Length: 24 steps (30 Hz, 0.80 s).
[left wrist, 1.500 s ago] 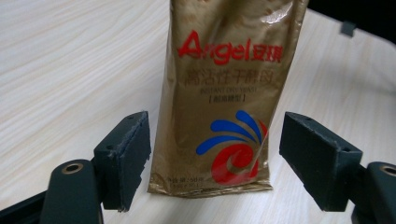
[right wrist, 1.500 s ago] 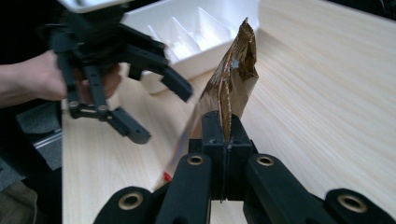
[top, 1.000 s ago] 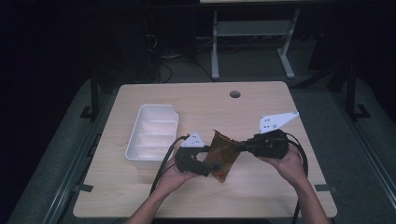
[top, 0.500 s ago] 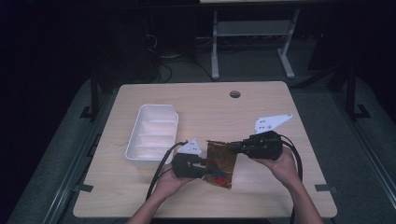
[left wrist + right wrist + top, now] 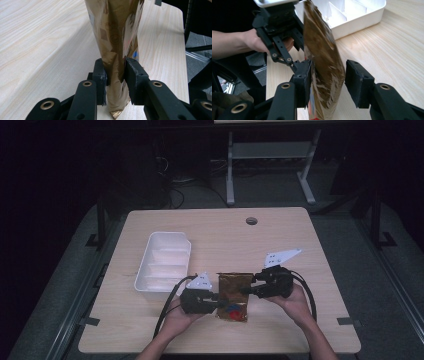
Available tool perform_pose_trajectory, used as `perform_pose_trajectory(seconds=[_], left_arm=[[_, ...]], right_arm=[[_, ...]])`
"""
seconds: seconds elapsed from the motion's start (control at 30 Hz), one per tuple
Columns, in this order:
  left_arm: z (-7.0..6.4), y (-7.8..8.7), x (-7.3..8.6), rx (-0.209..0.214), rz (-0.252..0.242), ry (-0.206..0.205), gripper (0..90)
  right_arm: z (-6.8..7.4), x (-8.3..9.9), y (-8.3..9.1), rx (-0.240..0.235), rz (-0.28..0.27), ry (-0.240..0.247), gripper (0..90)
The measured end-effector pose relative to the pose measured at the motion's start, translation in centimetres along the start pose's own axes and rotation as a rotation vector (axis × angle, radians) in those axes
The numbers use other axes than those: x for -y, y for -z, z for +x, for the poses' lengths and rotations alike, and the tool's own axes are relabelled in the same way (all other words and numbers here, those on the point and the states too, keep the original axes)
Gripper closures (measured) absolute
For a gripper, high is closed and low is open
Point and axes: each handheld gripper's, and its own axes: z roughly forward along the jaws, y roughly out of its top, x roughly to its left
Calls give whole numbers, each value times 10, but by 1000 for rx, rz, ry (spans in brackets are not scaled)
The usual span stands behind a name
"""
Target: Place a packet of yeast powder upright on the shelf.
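The pouch (image 5: 233,295) lay on the table (image 5: 280,240) near its six-o'clock edge. The left gripper (image 5: 115,75) pinched it tight from nine o'clock. The right gripper (image 5: 329,77), at three o'clock, stood parted around it, one pad touching. The tray (image 5: 165,260) sat at ten o'clock.

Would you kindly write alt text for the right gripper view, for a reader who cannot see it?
A glossy brown foil pouch stands between the right gripper's open black jaws, touching only one of them. Beyond it, the hand-held left gripper pinches the pouch's far edge, with a white plastic divided tray behind on the light wooden table.
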Motion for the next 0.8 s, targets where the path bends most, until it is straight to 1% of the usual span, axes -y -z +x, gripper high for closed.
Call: perform_pose_trajectory(seconds=[0.03,0.07,0.1,0.17,0.2,0.23,0.27,0.3,0.33,0.4,0.43,0.5,0.53,0.57,0.6,0.63,0.67,0.8], left_arm=[[0,0,0,0,1,-2,709],[0,1,0,2,3,-5,707],[0,1,0,2,3,-5,705],[0,1,0,0,6,-7,703],[0,1,1,4,5,-5,692],[0,1,1,4,5,-5,682],[-1,1,0,4,6,-6,672],[-1,1,0,4,7,-6,672],[-1,0,0,3,7,-7,648],[-1,1,0,0,7,-8,638],[-1,1,0,-6,6,-8,606],[-2,1,1,-12,4,-6,568],[-2,1,1,-20,7,-7,568],[-2,1,1,-27,8,-7,543],[-3,1,2,-35,8,-3,497],[-3,1,2,-35,8,-3,481],[-4,1,3,-42,11,-6,469],[-6,0,4,-48,20,-16,430]], right_arm=[[-1,1,-2,-7,0,-10,577],[-2,2,-5,-25,2,-17,599],[-2,2,-5,-25,2,-17,599],[-1,3,-8,-36,6,-10,662],[0,3,-8,-36,3,-3,709],[0,3,-8,-36,3,-3,709],[0,3,-8,-41,2,-1,749],[0,3,-8,-41,2,-1,749],[0,4,-7,-43,1,0,773],[1,4,-7,-44,2,4,779],[1,3,-6,-46,2,9,792],[0,4,-4,-48,-4,6,800],[0,4,-4,-48,-4,6,800],[-1,4,-3,-49,-10,6,803],[-1,4,0,-42,-20,7,809],[-1,4,0,-42,-20,7,809],[-2,3,4,-33,-29,7,813],[-3,3,10,-20,-39,3,819]])
